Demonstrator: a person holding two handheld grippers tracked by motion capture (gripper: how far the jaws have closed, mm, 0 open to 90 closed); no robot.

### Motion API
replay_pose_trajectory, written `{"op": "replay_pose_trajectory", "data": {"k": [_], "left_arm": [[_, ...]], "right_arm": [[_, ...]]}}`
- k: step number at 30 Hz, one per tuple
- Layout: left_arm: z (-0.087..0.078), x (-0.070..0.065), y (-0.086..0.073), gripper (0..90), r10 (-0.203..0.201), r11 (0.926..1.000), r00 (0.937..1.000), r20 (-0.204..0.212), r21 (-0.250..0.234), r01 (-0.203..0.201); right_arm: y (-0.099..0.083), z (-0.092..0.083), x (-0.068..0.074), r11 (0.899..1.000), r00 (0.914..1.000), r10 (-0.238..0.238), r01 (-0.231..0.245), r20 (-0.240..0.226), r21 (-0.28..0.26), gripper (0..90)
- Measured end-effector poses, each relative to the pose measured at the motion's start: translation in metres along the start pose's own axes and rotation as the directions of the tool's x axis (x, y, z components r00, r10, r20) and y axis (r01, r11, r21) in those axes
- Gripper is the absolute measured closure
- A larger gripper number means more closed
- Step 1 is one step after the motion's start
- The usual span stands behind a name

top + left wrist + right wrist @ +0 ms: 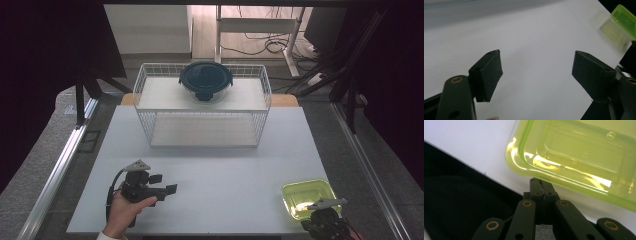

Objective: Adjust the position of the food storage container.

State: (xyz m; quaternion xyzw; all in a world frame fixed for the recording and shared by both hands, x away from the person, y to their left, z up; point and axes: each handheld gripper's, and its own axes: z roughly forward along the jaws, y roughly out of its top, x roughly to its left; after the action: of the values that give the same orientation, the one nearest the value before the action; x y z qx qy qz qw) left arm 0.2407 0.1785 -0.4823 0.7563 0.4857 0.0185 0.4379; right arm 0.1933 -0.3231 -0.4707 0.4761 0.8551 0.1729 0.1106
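At the table's (210, 165) near right edge, the yellow-green lid's (584, 152) rim is clenched by the right gripper (541, 185), while the left gripper (536, 72) is held released over bare tabletop.

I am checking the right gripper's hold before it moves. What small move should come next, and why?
Probably a short, slow lift of the right gripper. Its jaws are shut on the rim of the yellow-green container, at the near right corner of the white table. A gentle lift would test the thin grip.
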Motion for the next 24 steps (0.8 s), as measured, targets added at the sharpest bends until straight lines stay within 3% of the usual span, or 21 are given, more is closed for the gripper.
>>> {"op": "replay_pose_trajectory", "data": {"k": [7, 15, 19, 24], "left_arm": [[0.001, 0.001, -0.001, 23.6, 0.003, 1.0, 1.0, -0.001, 0.003, -0.003], [0.0, 0.0, 0.0, 23.6, -0.004, 1.0, 1.0, 0.003, -0.003, 0.004], [0.0, -0.001, 0.0, 23.6, 0.0, 1.0, 1.0, 0.0, -0.004, 0.0], [0.0, 0.001, -0.001, 23.6, -0.004, 1.0, 1.0, -0.006, 0.001, 0.004]], "right_arm": [[0.016, 0.011, 0.007, 1.0, 0.9994, 0.022, -0.021, 0.026, -0.021, 88.4], [0.016, 0.01, 0.009, 0.999, 0.9993, 0.021, -0.021, 0.029, -0.031, 88.4], [0.011, -0.001, 0.012, 0.998, 0.9998, 0.014, -0.014, -0.011, -0.063, 88.4], [0.009, -0.026, 0.0, 0.992, 0.9989, 0.04, -0.036, 0.027, -0.12, 88.4]]}}
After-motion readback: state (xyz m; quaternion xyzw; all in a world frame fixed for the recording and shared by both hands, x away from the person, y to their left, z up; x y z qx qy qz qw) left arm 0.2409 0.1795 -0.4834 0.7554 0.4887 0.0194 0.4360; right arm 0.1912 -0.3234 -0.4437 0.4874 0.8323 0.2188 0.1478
